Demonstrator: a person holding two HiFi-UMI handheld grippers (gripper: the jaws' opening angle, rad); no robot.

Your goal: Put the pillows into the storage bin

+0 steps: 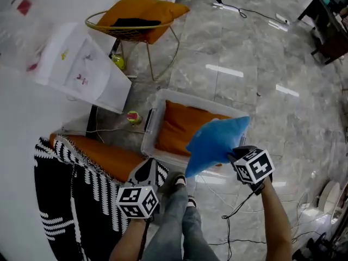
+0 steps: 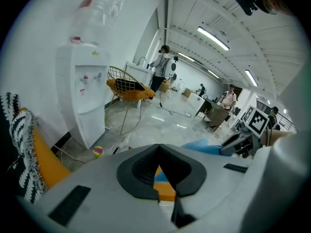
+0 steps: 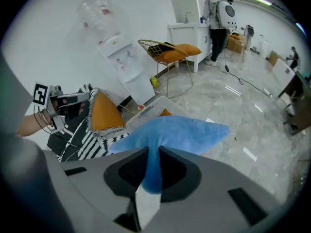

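R tongs (image 3: 149, 152) clamp the blue pillow (image 1: 215, 140) above the storage bin (image 1: 153, 121), w/ an orange pillow (image 1: 182, 126) inside. L tongs (image 2: 158, 147) are together, empty.

I've got a glossy grey marble floor (image 1: 255, 53) carrying everything. Standing on it: clear storage bin (image 1: 154, 121), wire chair (image 1: 130, 34), white water dispenser (image 1: 81, 67) at the wall. Small ball (image 1: 133, 117) lies just beside the bin's left corner; a cable (image 1: 239, 10) trails across the far tiles.
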